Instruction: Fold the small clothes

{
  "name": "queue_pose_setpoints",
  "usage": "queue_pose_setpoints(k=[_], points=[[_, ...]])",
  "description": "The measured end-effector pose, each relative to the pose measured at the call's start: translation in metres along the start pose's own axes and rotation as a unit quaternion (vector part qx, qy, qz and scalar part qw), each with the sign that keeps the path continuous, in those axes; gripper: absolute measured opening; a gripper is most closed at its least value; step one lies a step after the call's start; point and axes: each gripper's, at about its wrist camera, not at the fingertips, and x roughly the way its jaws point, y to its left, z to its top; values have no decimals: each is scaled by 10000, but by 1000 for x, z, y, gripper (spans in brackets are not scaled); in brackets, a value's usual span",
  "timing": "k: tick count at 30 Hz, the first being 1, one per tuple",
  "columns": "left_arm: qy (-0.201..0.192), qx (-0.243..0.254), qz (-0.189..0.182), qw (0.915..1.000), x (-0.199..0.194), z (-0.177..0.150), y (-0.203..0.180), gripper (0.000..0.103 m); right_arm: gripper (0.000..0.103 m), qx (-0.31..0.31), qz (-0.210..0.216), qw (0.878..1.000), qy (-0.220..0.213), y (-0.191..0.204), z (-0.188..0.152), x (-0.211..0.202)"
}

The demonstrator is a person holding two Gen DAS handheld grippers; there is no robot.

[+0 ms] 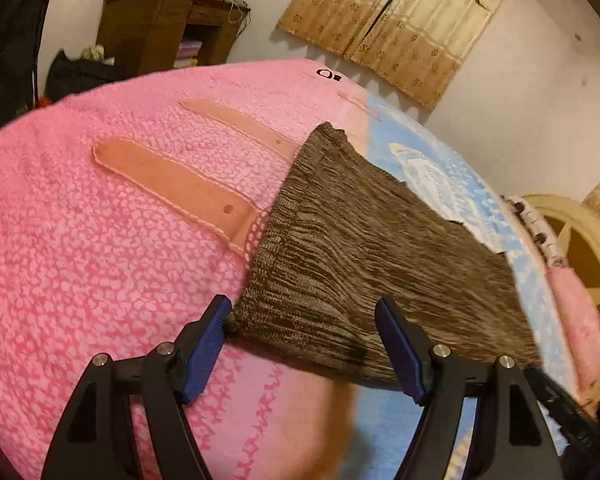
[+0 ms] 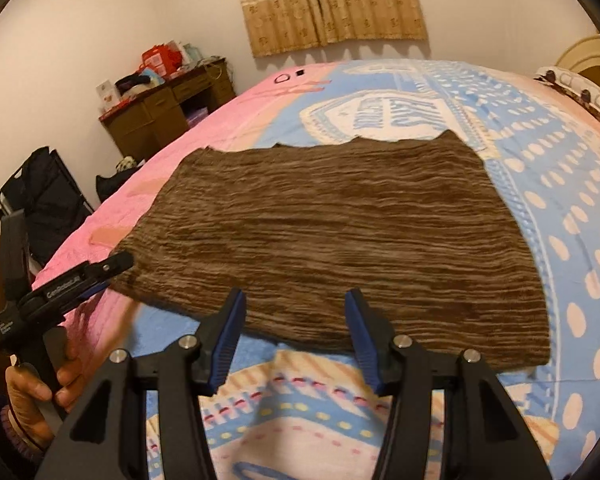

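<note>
Garment prep: brown ribbed knit garment (image 2: 332, 236) spread flat on the bed's pink-and-blue blanket (image 2: 572, 208), both grippers at its near hem.
Left gripper (image 1: 304, 344) spread at near-left corner, nothing pinched; right gripper (image 2: 296, 336) spread at near edge, empty. Looks soft, light, floppy, stretchy, likely grippy; best pinched at hem corners.

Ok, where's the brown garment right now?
The brown garment lies flat on the bedspread, centre of the right wrist view, just beyond both open grippers.
</note>
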Motion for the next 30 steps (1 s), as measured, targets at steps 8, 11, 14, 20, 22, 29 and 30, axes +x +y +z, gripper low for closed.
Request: queue_pose_setpoints(k=[8, 11, 14, 20, 22, 29, 30], points=[[-66, -328, -216, 9992, -3, 1, 12, 74, 55, -39, 143, 9998, -92, 13, 11, 0], [33, -352, -412, 9985, 1, 3, 9, 32, 55, -29, 216, 9997, -53, 19, 16, 6], [186, -674, -679, 9952, 9, 1, 17, 21, 55, -122, 255, 9996, -25, 28, 23, 12], [79, -835, -775, 9935, 8, 1, 22, 21, 66, -207, 566, 9982, -68, 47, 58, 31], [56, -1027, -835, 9912, 8, 2, 26, 21, 68, -197, 711, 9973, 2, 56, 78, 51], [158, -1423, -1320, 9809, 4, 6, 46, 22, 74, 249, 1221, 9890, 802, 81, 120, 147], [160, -1459, -1409, 9791, 3, 5, 49, 22, 74, 274, 1242, 9879, 889, 84, 123, 157]])
